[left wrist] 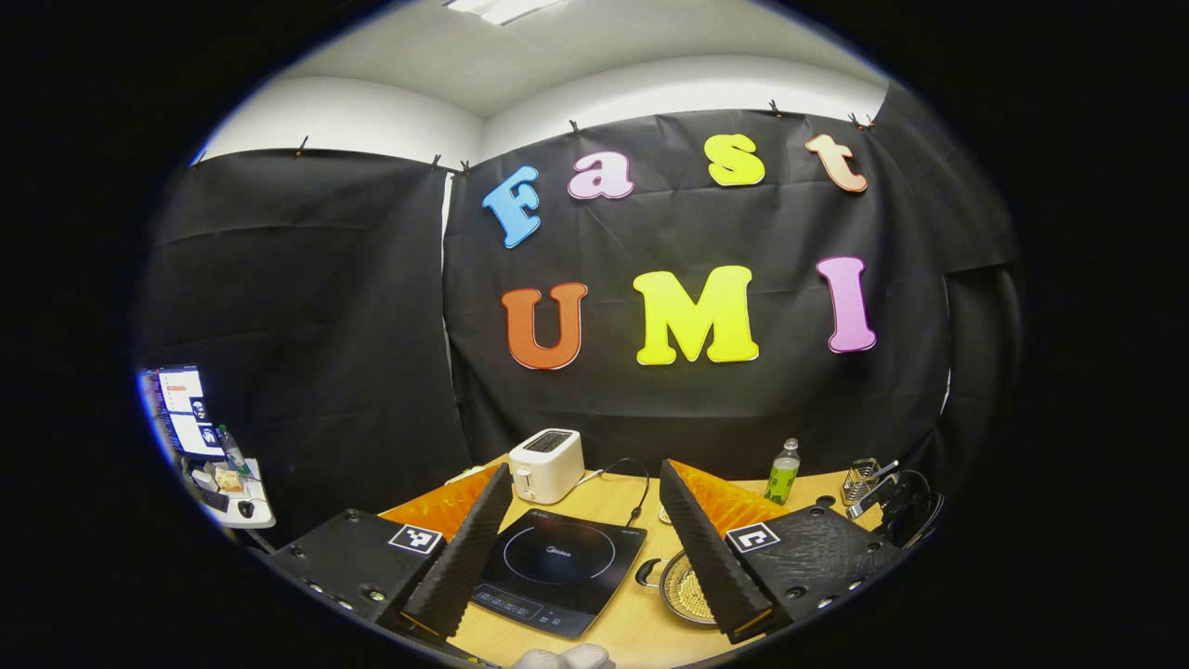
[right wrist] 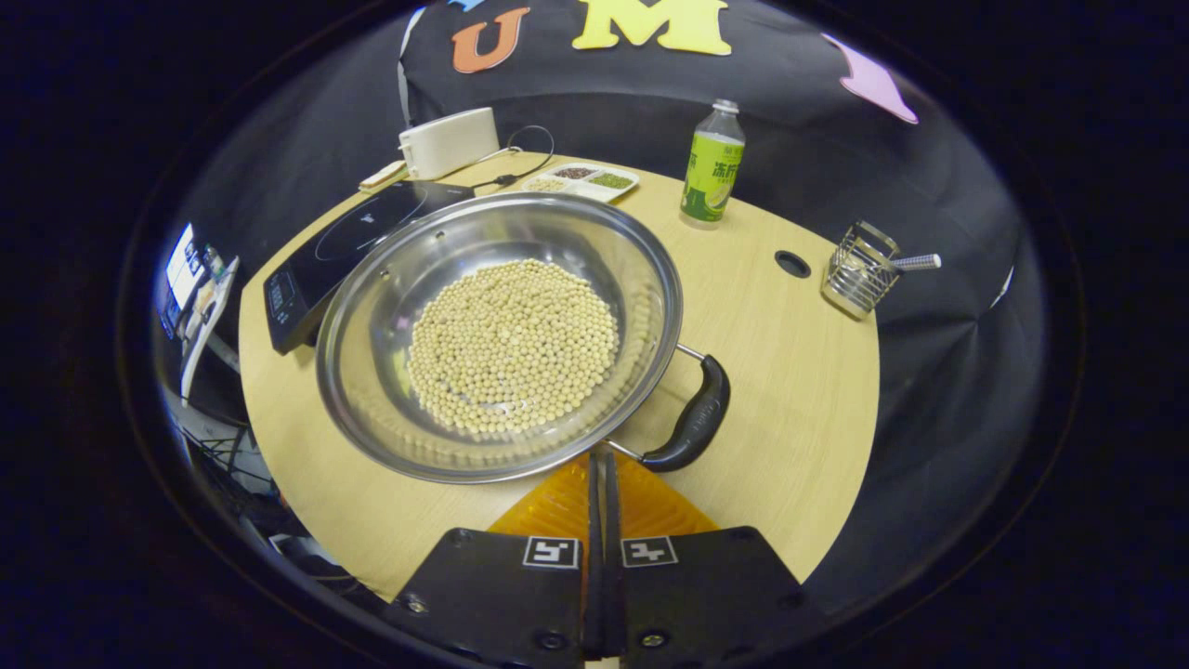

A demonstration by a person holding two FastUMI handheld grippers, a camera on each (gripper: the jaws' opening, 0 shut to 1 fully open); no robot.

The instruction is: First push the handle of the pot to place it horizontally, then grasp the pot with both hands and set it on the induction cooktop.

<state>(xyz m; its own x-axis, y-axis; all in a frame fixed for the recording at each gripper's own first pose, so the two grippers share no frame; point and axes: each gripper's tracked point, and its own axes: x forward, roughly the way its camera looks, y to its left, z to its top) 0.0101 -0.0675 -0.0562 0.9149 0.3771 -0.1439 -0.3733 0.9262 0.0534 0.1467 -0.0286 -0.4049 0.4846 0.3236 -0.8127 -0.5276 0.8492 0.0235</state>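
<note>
A steel pot [right wrist: 446, 279] holding pale beans [right wrist: 513, 346] sits mid-table in the right gripper view. Its black handle [right wrist: 697, 418] juts from the near right rim, angled toward me. My right gripper [right wrist: 599, 458] is shut with nothing between its fingers, tips close to the near rim just left of the handle's base. The black induction cooktop [right wrist: 344, 242] lies left of the pot. In the left gripper view my left gripper [left wrist: 585, 466] hangs open above the cooktop [left wrist: 557, 567], and a slice of the pot [left wrist: 683, 590] with its other handle [left wrist: 647, 570] shows beside the right finger [left wrist: 706, 548].
A white toaster [right wrist: 449, 141] with its cable and a compartment tray [right wrist: 581, 181] stand behind the cooktop. A green bottle [right wrist: 712, 167], a table hole [right wrist: 791, 264] and a wire rack [right wrist: 864, 269] are at the far right. A side desk with a screen [left wrist: 181, 409] stands left.
</note>
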